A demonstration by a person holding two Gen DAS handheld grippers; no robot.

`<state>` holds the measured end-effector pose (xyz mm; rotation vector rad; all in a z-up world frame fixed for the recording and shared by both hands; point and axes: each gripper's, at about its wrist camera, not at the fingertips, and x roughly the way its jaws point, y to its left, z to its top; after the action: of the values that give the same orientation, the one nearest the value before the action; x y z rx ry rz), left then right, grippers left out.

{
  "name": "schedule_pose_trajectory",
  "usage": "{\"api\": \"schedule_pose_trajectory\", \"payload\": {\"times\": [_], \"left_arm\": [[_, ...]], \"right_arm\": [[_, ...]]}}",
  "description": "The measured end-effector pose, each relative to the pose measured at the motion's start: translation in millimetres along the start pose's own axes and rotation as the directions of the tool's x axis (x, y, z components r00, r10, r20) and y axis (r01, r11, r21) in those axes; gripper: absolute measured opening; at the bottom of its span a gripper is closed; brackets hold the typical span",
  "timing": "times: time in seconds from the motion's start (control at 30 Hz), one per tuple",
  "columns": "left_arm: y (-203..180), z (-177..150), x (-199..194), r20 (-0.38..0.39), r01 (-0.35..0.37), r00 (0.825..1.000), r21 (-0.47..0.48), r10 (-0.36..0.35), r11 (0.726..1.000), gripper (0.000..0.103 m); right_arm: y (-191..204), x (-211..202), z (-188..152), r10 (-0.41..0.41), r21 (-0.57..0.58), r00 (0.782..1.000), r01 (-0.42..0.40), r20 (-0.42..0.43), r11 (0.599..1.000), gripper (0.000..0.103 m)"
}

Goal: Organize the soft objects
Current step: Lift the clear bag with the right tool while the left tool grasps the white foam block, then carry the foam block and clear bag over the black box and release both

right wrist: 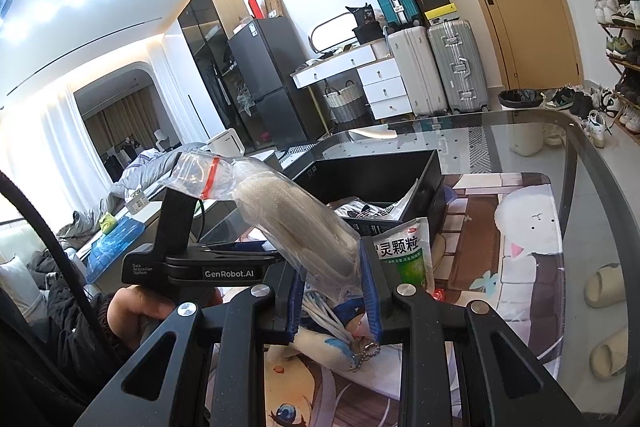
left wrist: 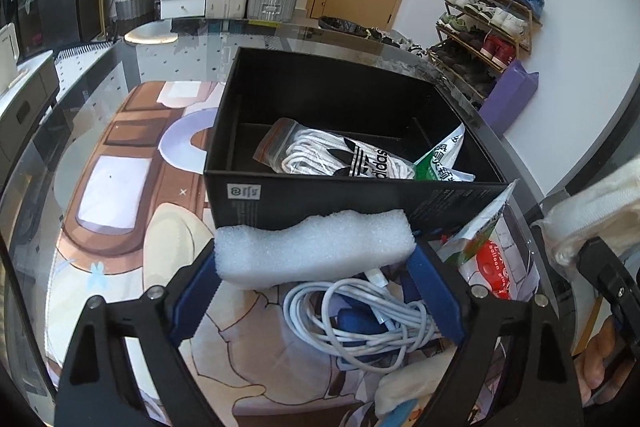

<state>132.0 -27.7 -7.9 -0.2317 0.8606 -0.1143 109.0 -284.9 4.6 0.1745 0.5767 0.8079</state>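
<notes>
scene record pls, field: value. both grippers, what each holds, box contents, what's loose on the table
left gripper: white foam block spanning its blue pads, jaws wide, just short of the box
right gripper: shut on a clear zip bag of off-white fabric
black box: open, holds bagged white laces and a green-white packet
loose on table: coiled white cable, green-red packet
surface: glass table with cartoon mat
</notes>
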Motion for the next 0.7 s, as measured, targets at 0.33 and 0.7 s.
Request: {"api": "schedule_pose_trajectory", "payload": {"times": [0.33, 0.7], "left_arm": [[5, -6, -22, 0.055, -0.024, 0.998, 0.044, 0.021, 0.999, 0.090], [5, 2, -48, 0.139, -0.086, 0.988, 0.100, 0.072, 0.991, 0.090]], "right_arm": [[0, 1, 0, 0.002, -0.005, 1.000, -0.002, 0.001, 1.000, 0.026], [3, 2, 8, -0.003, -0.006, 1.000, 0.003, 0.020, 1.000, 0.026]]}}
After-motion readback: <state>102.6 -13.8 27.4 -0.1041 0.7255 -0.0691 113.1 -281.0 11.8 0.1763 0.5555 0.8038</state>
